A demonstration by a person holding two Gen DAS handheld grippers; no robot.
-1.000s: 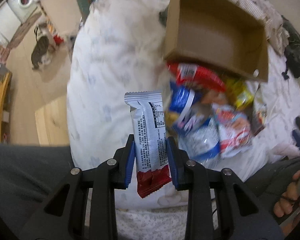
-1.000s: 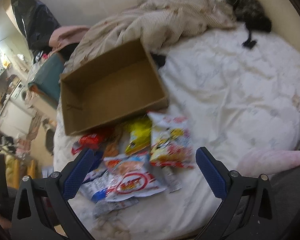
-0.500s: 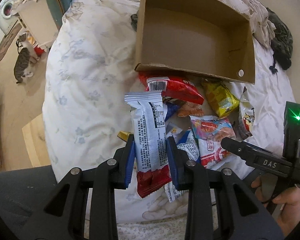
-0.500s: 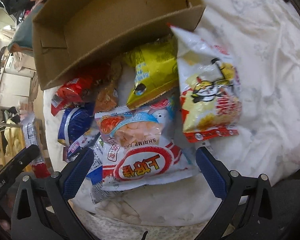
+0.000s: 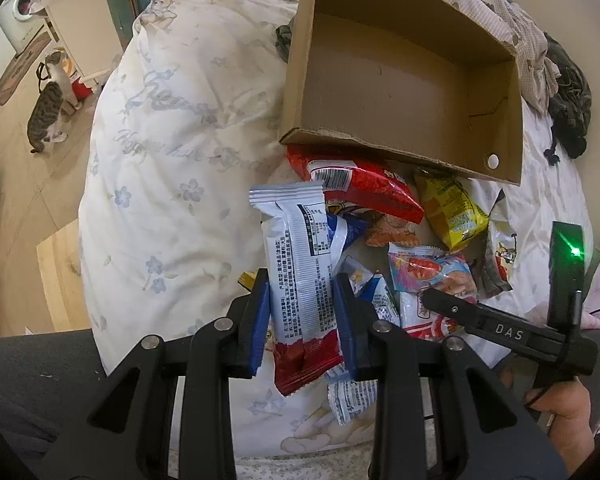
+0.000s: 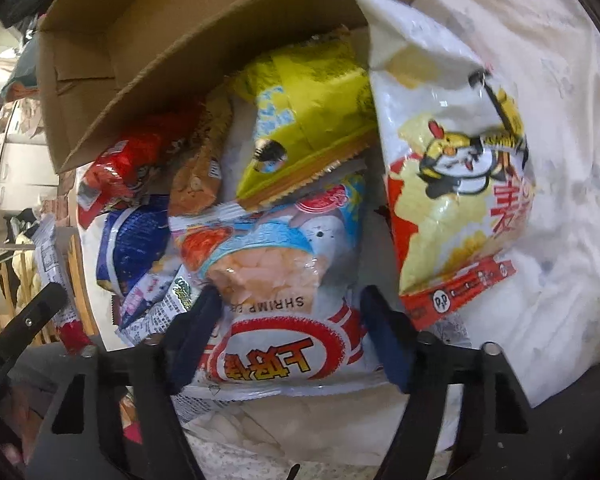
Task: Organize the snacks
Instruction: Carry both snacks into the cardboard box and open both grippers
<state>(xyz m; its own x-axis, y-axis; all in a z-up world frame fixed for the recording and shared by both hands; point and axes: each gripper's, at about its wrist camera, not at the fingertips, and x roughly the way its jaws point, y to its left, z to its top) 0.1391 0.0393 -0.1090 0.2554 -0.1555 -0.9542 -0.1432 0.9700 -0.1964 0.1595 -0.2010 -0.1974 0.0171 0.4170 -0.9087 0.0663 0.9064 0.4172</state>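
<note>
The left tool (image 5: 302, 316) pinches a white-and-red snack bar (image 5: 300, 280) upright — the empty cardboard box (image 5: 400, 80) lies straight beyond it, at the far side of the pile on the bed (image 5: 172, 152). The right tool (image 6: 290, 328), spread but closing in, straddles the shrimp-cracker bag (image 6: 268, 280) at the near edge — the bag's long axis runs away toward the box.

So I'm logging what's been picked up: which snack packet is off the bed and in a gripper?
The white-and-red bar packet, upright and clamped in the left gripper. The right gripper only straddles the shrimp chips bag, which lies on the bed.
</note>
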